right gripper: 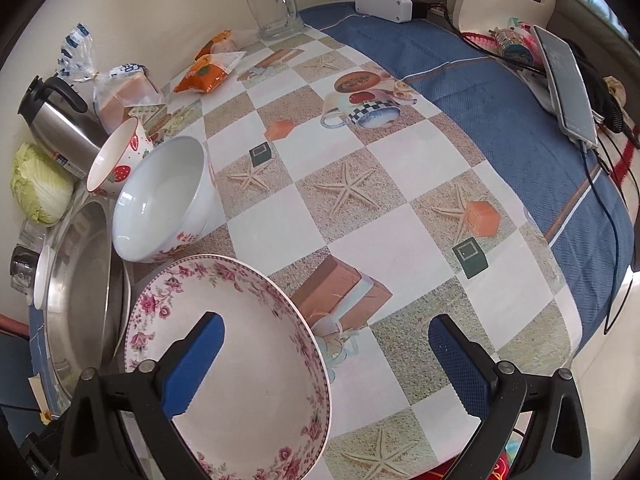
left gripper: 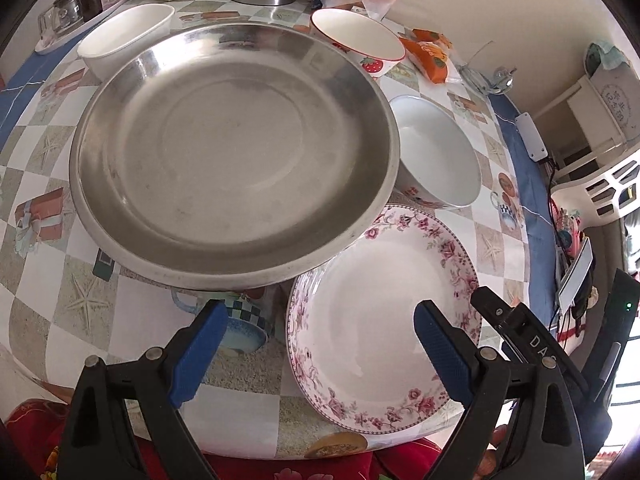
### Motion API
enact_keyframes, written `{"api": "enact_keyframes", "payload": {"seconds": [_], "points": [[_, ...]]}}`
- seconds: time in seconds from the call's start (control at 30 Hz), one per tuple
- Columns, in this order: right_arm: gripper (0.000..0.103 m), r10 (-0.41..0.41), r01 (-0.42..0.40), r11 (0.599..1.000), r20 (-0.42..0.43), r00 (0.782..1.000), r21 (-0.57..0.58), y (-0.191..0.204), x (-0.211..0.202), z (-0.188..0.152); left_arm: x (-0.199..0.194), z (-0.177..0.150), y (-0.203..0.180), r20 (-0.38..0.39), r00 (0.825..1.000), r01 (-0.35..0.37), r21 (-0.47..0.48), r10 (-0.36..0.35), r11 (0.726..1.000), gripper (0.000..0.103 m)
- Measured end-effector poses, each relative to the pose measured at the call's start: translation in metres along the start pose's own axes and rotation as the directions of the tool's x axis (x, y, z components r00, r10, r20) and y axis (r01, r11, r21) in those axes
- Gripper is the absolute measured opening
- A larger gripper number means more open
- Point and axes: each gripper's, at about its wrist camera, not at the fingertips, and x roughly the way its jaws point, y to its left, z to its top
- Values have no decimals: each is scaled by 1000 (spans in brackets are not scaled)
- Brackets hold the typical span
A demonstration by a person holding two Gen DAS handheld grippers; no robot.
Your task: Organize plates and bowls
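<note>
A wide steel plate [left gripper: 236, 152] rests on a second plate whose pale rim shows beneath it. To its right stand a plain white bowl [left gripper: 436, 160] and, farther back, a strawberry bowl [left gripper: 356, 40]. A white oblong dish [left gripper: 128, 36] sits at the back left. Near the front edge lies a pink floral plate [left gripper: 380, 328]. My left gripper [left gripper: 320, 316] hovers open, straddling that plate's left rim. My right gripper [right gripper: 327, 322] is open too, its left finger over the floral plate [right gripper: 248, 360] and the plate's right rim between the fingers. The white bowl [right gripper: 164, 200] and strawberry bowl [right gripper: 120, 156] lie beyond.
Along the wall stand a steel jug [right gripper: 60, 120], a cabbage [right gripper: 40, 184], bagged bread [right gripper: 124, 88], orange snack packs [right gripper: 208, 72] and a glass mug [right gripper: 276, 8]. A phone [right gripper: 568, 80], cables and a white box [right gripper: 384, 6] lie on the blue cloth edge. Upturned glasses [left gripper: 80, 4] sit on a tray.
</note>
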Motion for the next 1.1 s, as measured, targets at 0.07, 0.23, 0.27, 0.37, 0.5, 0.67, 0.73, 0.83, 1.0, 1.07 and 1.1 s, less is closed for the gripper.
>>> {"api": "enact_keyframes", "payload": {"seconds": [0.07,0.23,0.27,0.37,0.5,0.67,0.73,0.83,1.0,1.07,1.1], "points": [[103,-1,1,1000,-13,1000,-3,0,4,0,6,0,-1,-13,1000,-9,4,9,1000,95],[103,-8,8,1000,-32,999,-15,3,11,1,20,-1,-1,-41,999,-35,-2,35,999,95],[103,-11,11,1000,-35,999,-16,3,12,1,23,-1,-1,-42,998,-42,-3,42,999,95],[101,-4,3,1000,-39,999,-17,5,15,1,26,-1,1,-47,998,-42,-10,41,999,95],[83,15,-16,1000,-42,999,-11,7,18,1,33,2,3,-66,997,-40,-27,39,999,95],[49,41,-41,999,-45,998,5,6,20,1,41,4,5,-94,995,-32,-47,27,998,95],[41,53,-53,999,-46,998,3,7,21,1,45,5,4,-108,994,-34,-46,29,998,95],[29,57,-58,998,-41,998,-16,12,22,1,46,3,3,-114,993,-33,-40,28,999,94],[24,54,-55,998,-40,998,-34,16,23,2,48,4,1,-110,993,-32,-36,28,999,94],[23,38,-39,998,-33,999,-41,16,22,3,48,3,1,-110,993,-34,-34,30,999,94],[22,21,-22,998,-23,1000,-52,17,20,3,48,3,1,-110,994,-34,-34,30,999,93]]}}
